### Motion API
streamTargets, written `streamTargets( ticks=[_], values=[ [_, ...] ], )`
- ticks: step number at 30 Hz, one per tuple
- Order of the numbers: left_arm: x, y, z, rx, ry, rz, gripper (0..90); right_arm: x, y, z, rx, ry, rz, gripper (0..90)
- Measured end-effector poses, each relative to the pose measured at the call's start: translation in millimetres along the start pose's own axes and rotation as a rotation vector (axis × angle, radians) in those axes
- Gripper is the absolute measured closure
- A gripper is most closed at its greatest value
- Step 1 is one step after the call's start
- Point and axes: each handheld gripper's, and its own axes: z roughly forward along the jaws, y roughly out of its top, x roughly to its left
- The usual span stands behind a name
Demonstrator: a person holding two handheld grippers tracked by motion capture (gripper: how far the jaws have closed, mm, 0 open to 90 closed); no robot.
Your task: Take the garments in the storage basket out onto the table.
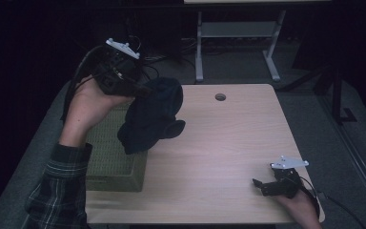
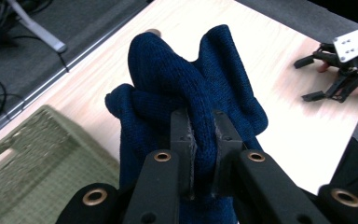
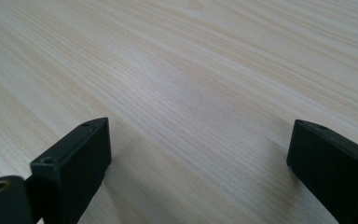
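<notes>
Raised left tool [image 1: 140, 89] gripping blue knit [image 1: 152, 114]

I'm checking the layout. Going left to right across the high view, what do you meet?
Plaid sleeve → green basket → blue knit cloth hanging from the left gripper → table hole → right gripper.

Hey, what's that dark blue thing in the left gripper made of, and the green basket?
Blue cloth: knitted, probably wool or acrylic; ribbed stitches show. Green basket: looks like woven fibre or plastic mesh, matte; fine lattice texture, hard to tell which.
</notes>
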Motion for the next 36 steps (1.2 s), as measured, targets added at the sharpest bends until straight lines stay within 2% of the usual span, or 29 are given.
streamTargets(
  ticks=[8,16,29,30,36],
  values=[
    [-14.7,9.7,24.5,0.011,-0.044,0.037,82.1,0.2,0.0,-0.1,0.001,0.0,0.003,5.8],
    [-29.0,13.5,62.6,0.032,-0.098,0.053,82.1,0.3,0.1,-0.1,0.001,0.001,0.004,5.8],
    [-42.9,3.4,112.2,0.065,-0.139,0.031,82.0,0.2,0.0,0.0,0.0,0.0,0.003,5.8],
    [-44.5,2.3,115.9,0.062,-0.144,0.022,82.0,0.2,0.0,0.0,0.0,0.001,0.003,5.8],
    [-56.8,-3.0,141.1,0.086,-0.18,0.023,82.0,0.2,0.0,0.0,0.0,0.0,0.003,5.8]
  ],
)
